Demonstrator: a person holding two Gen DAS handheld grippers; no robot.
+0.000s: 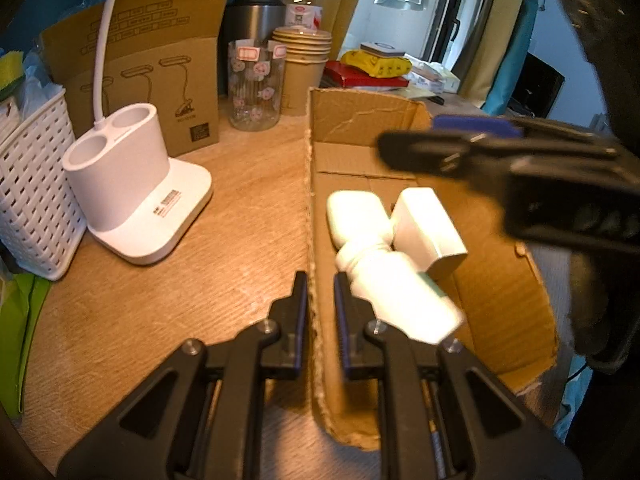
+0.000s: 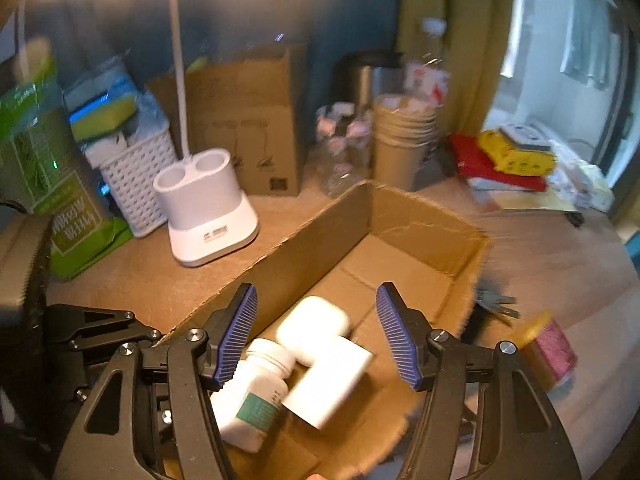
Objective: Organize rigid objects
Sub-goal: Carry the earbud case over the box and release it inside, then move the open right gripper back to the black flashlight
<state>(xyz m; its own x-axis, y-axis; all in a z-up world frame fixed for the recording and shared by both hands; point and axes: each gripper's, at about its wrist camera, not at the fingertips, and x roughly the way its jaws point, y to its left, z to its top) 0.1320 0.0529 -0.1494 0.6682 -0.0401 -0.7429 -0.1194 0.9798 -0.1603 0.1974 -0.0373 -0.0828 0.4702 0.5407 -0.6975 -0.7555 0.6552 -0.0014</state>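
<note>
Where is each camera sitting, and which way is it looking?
Left wrist: rides the left claw, shut on the cardboard box wall, looking down over the desk; the right claw crosses it.
Right wrist: rides the open right claw, looking down into the box.
Both see the white bottle and white lamp base.

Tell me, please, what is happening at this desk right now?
A person is sorting small items into a cardboard box with two handheld grippers. The left gripper is shut on the box's side wall, steadying it. The right gripper hangs open above the box, holding nothing. Inside lie a white bottle, a white case and a white block, touching one another.
</note>
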